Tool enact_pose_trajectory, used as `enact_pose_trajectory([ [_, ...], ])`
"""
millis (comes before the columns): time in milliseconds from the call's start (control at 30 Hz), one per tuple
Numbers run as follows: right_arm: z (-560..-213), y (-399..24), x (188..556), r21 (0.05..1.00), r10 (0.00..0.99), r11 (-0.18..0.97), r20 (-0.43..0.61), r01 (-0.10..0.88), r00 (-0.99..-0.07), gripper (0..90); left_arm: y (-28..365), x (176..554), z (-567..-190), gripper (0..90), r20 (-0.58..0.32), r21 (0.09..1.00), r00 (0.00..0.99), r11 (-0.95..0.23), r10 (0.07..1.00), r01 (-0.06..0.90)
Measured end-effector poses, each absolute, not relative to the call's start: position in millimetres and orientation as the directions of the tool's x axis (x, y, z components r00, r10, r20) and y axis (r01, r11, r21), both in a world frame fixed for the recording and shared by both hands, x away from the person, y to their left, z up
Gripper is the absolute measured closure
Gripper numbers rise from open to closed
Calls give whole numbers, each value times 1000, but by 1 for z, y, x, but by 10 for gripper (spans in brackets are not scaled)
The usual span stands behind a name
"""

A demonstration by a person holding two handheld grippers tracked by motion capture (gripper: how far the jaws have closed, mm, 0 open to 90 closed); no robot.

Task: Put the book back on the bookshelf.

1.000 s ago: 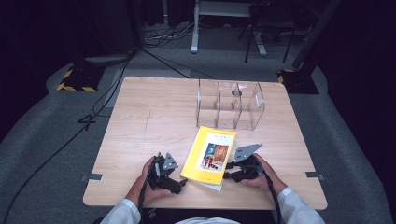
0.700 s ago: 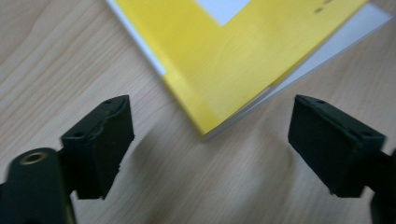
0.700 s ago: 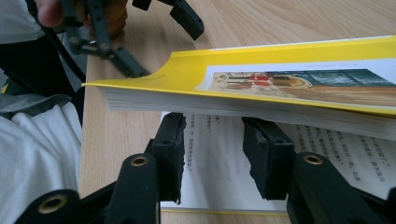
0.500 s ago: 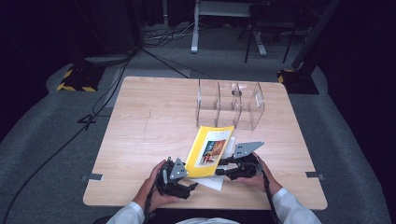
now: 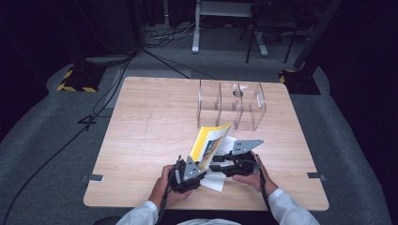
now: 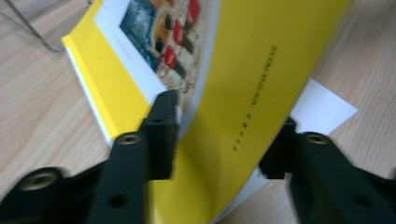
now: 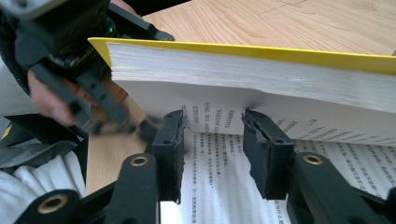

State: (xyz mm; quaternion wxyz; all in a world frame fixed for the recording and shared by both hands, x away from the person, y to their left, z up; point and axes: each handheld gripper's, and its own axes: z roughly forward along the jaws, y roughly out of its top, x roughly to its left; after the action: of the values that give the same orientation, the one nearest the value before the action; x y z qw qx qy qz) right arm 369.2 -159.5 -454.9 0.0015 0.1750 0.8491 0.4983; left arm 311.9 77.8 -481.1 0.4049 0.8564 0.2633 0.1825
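Note:
A thick yellow-covered book [image 5: 210, 142] stands tilted up near the table's front edge, open over white printed pages [image 7: 219, 186]. My left gripper [image 5: 199, 169] is at the book's lower left corner. In the left gripper view its jaws have just been closing and now clamp the yellow cover [image 6: 243, 93] and page block, one pad on the pictured front and one behind the back [image 6: 224, 123]. My right gripper [image 5: 219, 162] reaches in from the right under the raised block. Its jaws [image 7: 212, 123] stand apart, tips against the lifted leaf, nothing between them.
A clear acrylic divider box [image 5: 231, 104] stands behind the book at mid table. A loose white sheet [image 5: 213, 183] lies under the book by the front edge. The wooden table [image 5: 141, 126] has bare room to the left. Cables run across the floor beyond.
The book went from lying flat to standing steeply tilted and open. My left gripper moved right to the book's corner and closed on it. The right gripper stayed put.

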Motion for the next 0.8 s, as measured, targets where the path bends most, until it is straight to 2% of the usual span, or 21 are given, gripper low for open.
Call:
enact_pose_trajectory([
  [100, -454, -162, 369, 851, 295, 433, 176, 295, -939, 585, 82, 312, -479, 717, 108, 791, 803, -540, 586, 288],
  [200, -453, -165, 366, 850, 274, 447, 167, 279, -947, 573, 88, 313, -477, 779, 123, 775, 810, -565, 573, 282],
  [400, -435, -190, 350, 875, 278, 450, 54, 179, -959, 531, 122, 319, -471, 805, 74, 789, 854, -554, 515, 266],
  [467, -424, -198, 345, 889, 302, 441, -15, 126, -953, 487, 136, 323, -470, 806, 55, 784, 868, -560, 494, 269],
  [533, -417, -200, 347, 899, 321, 425, -37, 109, -946, 423, 147, 324, -470, 804, 65, 777, 881, -578, 468, 250],
  [633, -412, -194, 355, 899, 302, 430, -56, 84, -952, 392, 157, 329, -470, 800, 45, 778, 892, -576, 450, 251],
  [800, -410, -166, 366, 847, 235, 532, -158, -9, -959, 385, 164, 335, -468, 800, 47, 768, 912, -598, 408, 228],
])
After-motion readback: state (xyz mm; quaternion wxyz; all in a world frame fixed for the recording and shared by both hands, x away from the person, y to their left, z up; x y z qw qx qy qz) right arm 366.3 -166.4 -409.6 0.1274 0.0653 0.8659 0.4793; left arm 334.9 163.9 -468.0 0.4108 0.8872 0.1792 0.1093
